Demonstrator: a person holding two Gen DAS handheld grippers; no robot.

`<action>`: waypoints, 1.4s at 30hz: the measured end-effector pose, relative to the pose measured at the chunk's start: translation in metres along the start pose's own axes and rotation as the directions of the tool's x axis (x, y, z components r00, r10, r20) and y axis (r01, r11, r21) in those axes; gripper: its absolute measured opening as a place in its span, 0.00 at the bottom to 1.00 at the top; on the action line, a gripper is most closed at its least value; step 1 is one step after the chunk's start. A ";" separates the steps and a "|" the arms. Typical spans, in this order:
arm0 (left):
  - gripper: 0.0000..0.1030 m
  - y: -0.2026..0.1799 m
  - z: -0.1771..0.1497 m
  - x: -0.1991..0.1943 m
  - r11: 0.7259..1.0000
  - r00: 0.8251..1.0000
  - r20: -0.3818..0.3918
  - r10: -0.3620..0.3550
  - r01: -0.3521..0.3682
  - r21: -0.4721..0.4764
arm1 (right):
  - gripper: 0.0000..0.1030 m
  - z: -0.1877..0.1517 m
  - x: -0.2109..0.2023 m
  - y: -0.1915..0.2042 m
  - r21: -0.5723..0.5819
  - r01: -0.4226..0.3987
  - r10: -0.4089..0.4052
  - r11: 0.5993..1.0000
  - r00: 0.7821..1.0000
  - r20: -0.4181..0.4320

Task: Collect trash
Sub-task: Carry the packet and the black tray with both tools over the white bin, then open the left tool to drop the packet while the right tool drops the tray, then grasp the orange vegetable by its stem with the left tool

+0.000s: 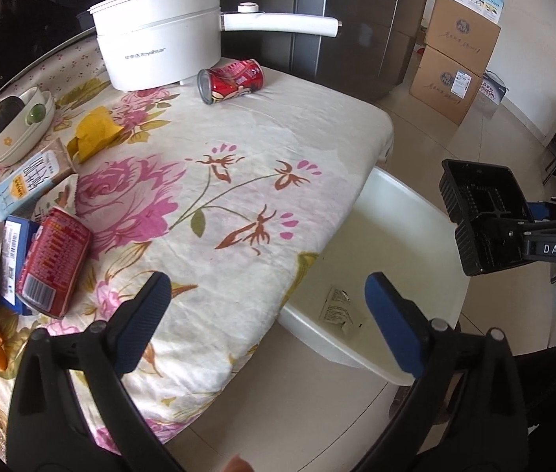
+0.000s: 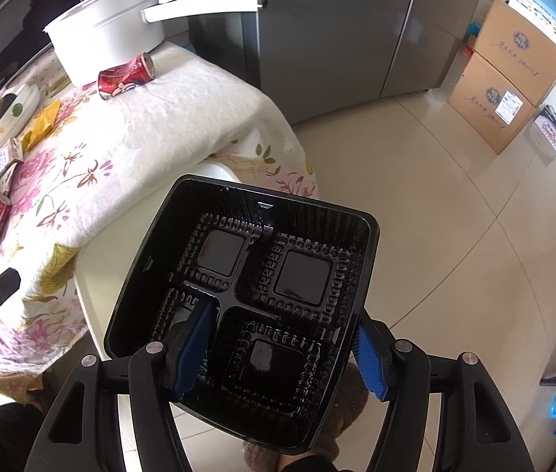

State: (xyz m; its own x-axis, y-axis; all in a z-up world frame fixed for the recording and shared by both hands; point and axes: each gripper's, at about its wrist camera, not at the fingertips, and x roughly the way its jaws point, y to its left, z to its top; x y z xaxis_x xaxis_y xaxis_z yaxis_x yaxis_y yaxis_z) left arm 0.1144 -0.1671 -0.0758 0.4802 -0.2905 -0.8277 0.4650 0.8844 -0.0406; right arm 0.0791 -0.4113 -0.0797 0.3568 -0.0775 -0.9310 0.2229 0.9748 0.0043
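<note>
Below, white bin [image 1: 415, 212], one sachet [image 1: 335, 306] inside

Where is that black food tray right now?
The black food tray is clamped in the right hand-held gripper, held off the table's edge above the white bin, which sits on the floor.

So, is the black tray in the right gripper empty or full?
Empty. The black tray shows bare compartments, with the right gripper clamped on its near wall.
</note>
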 end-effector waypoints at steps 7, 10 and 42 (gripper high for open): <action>0.96 0.029 -0.011 -0.015 0.998 0.999 -0.009 0.039 -0.040 -0.039 | 0.82 0.005 0.003 0.013 0.040 -0.048 0.049 0.998 0.998 -0.025; 0.96 0.044 -0.015 -0.022 0.996 0.998 -0.015 0.056 -0.057 -0.065 | 0.82 0.006 0.003 0.020 0.034 -0.060 0.062 0.998 0.997 -0.035; 0.89 0.276 -0.075 -0.043 0.799 0.976 -0.140 0.168 -0.218 -0.560 | 0.83 0.045 -0.004 0.199 -0.176 -0.200 0.195 0.964 0.980 -0.046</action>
State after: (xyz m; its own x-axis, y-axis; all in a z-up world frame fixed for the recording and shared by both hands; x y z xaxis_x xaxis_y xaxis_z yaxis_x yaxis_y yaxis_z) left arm 0.1663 0.1171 -0.0936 0.4426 -0.0832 -0.8929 -0.1503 0.9747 -0.1653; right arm 0.1622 -0.2266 -0.0586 0.3516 0.1235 -0.9280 -0.0160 0.9919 0.1259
